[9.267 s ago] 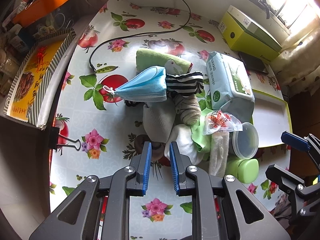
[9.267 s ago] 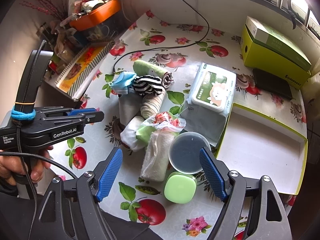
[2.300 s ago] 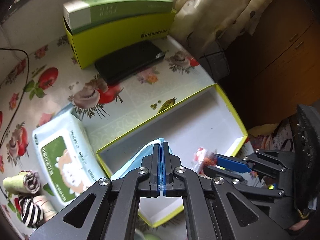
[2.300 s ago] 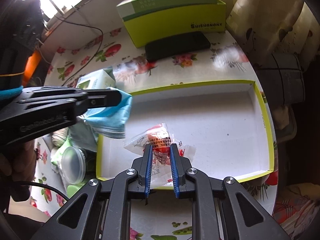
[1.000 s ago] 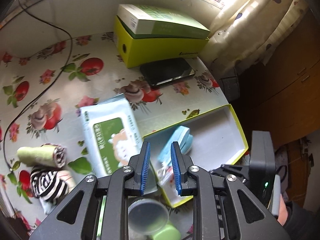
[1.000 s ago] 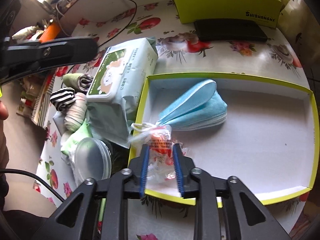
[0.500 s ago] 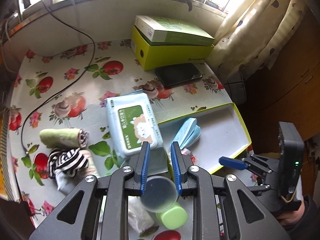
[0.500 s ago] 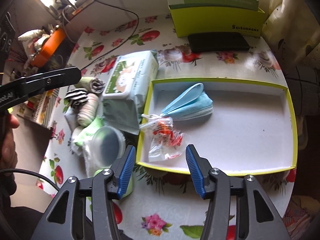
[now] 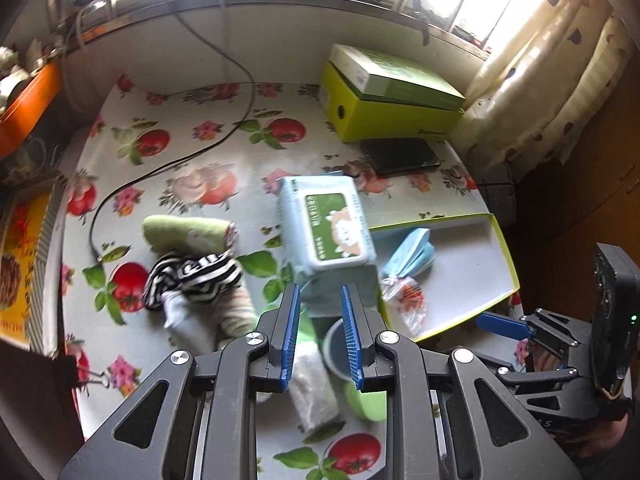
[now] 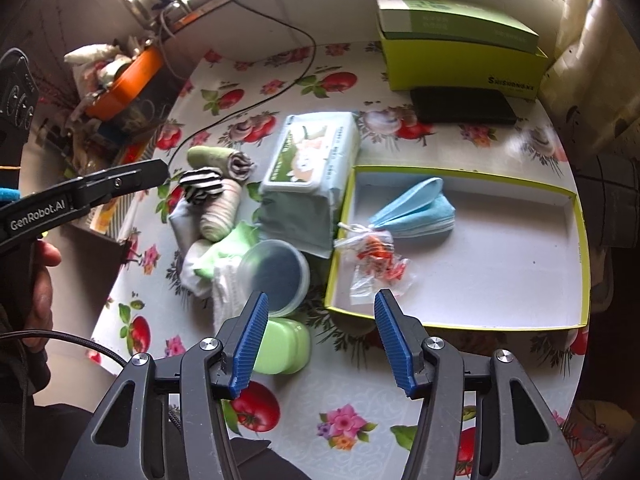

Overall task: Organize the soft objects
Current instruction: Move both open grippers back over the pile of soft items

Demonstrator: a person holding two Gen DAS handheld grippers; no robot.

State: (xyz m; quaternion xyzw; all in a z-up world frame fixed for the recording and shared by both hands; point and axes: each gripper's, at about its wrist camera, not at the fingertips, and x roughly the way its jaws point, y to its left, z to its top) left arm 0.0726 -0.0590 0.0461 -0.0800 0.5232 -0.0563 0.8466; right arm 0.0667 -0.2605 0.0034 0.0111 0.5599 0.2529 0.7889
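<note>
Your right gripper (image 10: 322,338) hangs above the near table edge, jaws apart and empty; they have just been opening, and nothing lies between them. Your left gripper (image 9: 320,334) is likewise released, with a narrower gap and nothing gripped. Beyond the right jaws, the clear snack packet (image 10: 374,266) lies inside the yellow-rimmed tray (image 10: 576,264), touching the folded blue face mask (image 10: 416,210) behind it. Left of the tray sit the green case (image 10: 282,346), the round lidded tub (image 10: 274,272) and the wet-wipes pack (image 10: 310,172). Farther left, the rolled socks and cloths (image 10: 210,200) remain on the tablecloth.
</note>
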